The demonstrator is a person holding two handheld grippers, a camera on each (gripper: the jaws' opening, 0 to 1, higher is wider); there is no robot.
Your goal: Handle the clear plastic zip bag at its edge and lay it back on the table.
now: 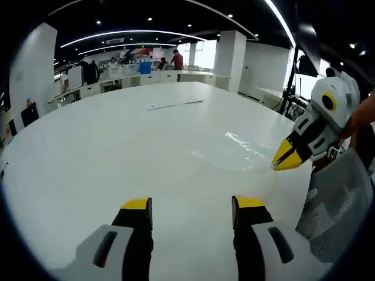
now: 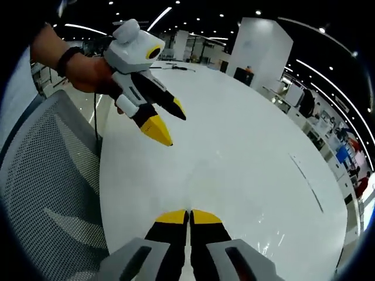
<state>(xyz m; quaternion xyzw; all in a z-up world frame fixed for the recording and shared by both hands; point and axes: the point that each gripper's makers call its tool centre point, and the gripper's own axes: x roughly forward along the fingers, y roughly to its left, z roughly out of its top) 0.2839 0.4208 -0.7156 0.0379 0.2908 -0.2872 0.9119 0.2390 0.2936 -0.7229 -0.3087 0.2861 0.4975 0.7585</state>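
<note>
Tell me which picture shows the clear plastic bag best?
The left gripper view: the clear plastic bag lies glinting on the white table, its edge at the shut jaws of the right gripper. In the right gripper view it is too faint to make out beyond those jaws.

The left gripper view rides low over the big glossy white round table [image 1: 117,146], close above its surface, and faces across it toward the far side, where white columns and desks stand well beyond the table's far rim. The right gripper view also sits close over the table [image 2: 246,175], near the rim by a grey mesh chair back [image 2: 47,193], and looks along the tabletop. Both views share that white tabletop and the chair's mesh [image 1: 340,205], and each takes in the other's carrier: the right gripper [image 1: 285,159] enters the left gripper view from the right, the left gripper [image 2: 170,124] enters the right gripper view from the upper left.
</note>
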